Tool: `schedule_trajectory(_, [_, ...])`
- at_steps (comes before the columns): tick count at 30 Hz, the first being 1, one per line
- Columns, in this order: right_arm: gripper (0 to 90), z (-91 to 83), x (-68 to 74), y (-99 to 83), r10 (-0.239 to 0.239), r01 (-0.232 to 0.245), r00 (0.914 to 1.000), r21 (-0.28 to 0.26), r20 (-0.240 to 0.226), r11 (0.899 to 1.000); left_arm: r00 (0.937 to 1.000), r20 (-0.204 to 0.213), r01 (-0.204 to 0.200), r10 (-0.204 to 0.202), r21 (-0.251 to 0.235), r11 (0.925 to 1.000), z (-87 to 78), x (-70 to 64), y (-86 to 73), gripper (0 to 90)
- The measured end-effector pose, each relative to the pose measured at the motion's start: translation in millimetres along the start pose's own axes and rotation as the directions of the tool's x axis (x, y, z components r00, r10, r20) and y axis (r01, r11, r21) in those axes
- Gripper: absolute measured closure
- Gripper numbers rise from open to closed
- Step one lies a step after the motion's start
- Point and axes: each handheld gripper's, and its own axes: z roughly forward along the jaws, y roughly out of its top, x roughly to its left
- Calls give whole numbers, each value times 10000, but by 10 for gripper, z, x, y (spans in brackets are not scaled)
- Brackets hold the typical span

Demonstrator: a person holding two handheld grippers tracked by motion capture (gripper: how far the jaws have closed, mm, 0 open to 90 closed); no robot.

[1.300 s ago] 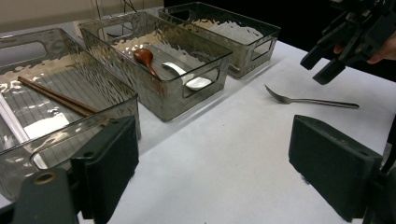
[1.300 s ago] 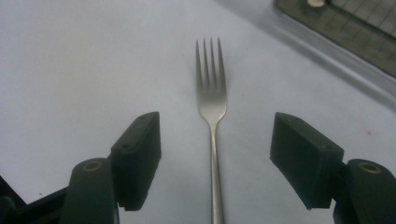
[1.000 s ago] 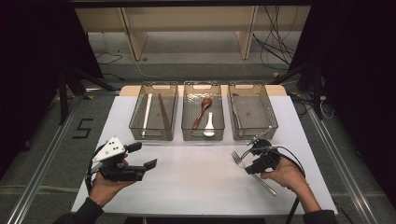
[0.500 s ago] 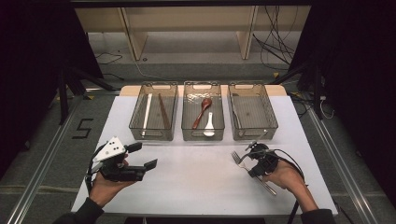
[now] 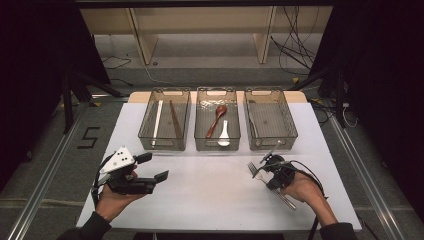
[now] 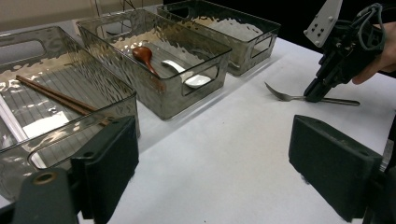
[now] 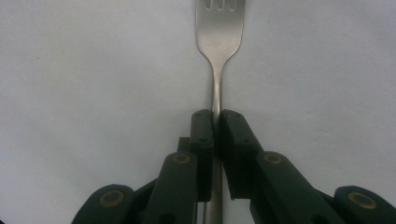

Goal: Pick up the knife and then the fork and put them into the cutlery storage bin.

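Note:
A metal fork (image 5: pixel 260 175) lies on the white table (image 5: pixel 210 190), tines toward the bins. My right gripper (image 5: pixel 269 179) is shut on the fork's (image 7: pixel 219 56) neck, jaws pressed against both sides of the handle (image 7: pixel 215 121). From the left gripper view the fork (image 6: pixel 289 97) rests flat under the right gripper (image 6: pixel 312 97). My left gripper (image 5: pixel 152 167) is held open above the table's left front, nothing between its pads (image 6: pixel 109 158).
Three clear bins stand in a row at the back: the left bin (image 5: pixel 165 142) holds chopsticks (image 6: pixel 56 95), the middle bin (image 5: pixel 217 145) a brown spoon (image 5: pixel 216 119) and a white spoon (image 5: pixel 224 135), and the right bin (image 5: pixel 272 142) some cutlery along its left wall.
The right gripper has come down and toward the person along the fork and shut on its neck. The left gripper has stayed in place.

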Motion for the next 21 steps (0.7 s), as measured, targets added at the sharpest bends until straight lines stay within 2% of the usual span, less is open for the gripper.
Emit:
schedule_trajectory(11, [853, -24, 6, -9, -231, 231, 9997, -84, 41, 9997, 10000, -5, -9, 9, 0, 10000, -2, 0, 0, 155])
schedule_trajectory(21, [854, -108, -20, -25, -104, 103, 9999, -463, -31, 9989, 10000, -6, -14, 14, 2, 10000, -2, 0, 2, 155])
